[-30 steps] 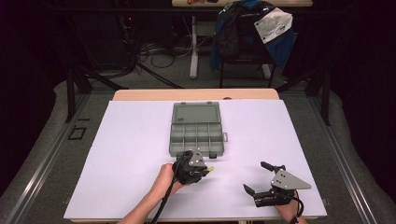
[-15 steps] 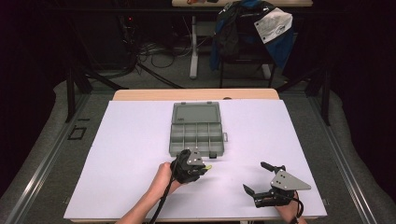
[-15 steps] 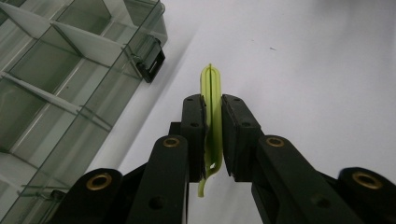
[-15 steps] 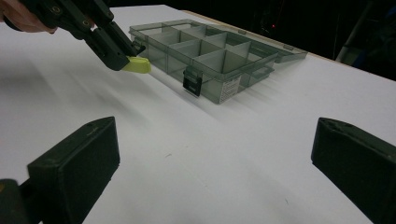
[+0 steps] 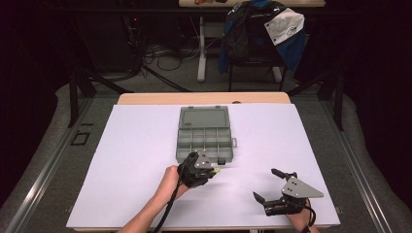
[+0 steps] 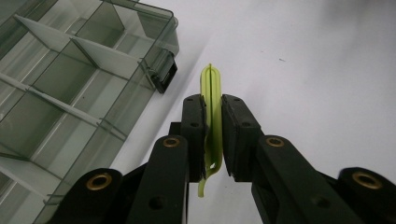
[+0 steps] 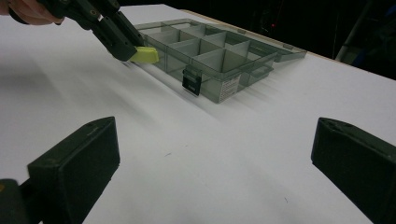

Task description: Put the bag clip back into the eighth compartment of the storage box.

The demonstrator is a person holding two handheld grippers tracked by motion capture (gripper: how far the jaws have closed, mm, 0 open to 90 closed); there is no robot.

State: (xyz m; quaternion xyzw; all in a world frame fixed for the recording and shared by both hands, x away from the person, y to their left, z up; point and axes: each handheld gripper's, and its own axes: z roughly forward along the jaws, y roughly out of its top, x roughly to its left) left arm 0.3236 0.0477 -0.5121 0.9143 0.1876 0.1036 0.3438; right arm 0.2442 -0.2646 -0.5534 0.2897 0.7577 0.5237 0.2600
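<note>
A thin yellow-green plastic piece [image 6: 211, 79] stands on edge between the pads of my left gripper [image 6: 212, 100], which is shut on it. In the high view, that left gripper [image 5: 212, 170] hovers just off the near right corner of a grey clear organizer box [image 5: 204, 133], and the yellow-green piece [image 5: 216, 170] pokes out of its tip. The box lies open, with its divided compartments bare. My right gripper [image 5: 265, 183] sits near the table's front right, open, with nothing between its jaws. From the right gripper [image 7: 215, 135] I see the left gripper [image 7: 122, 45] holding the yellow-green piece [image 7: 144, 55] beside the box [image 7: 210, 51].
The white table sheet [image 5: 126, 160] spreads wide around the box, with a wood strip [image 5: 145, 98] at its far edge. A black latch [image 6: 163, 77] juts from the box's near wall. Behind the table stands a chair draped with a jacket [image 5: 257, 34], and cables [image 5: 160, 53] lie on the floor.
</note>
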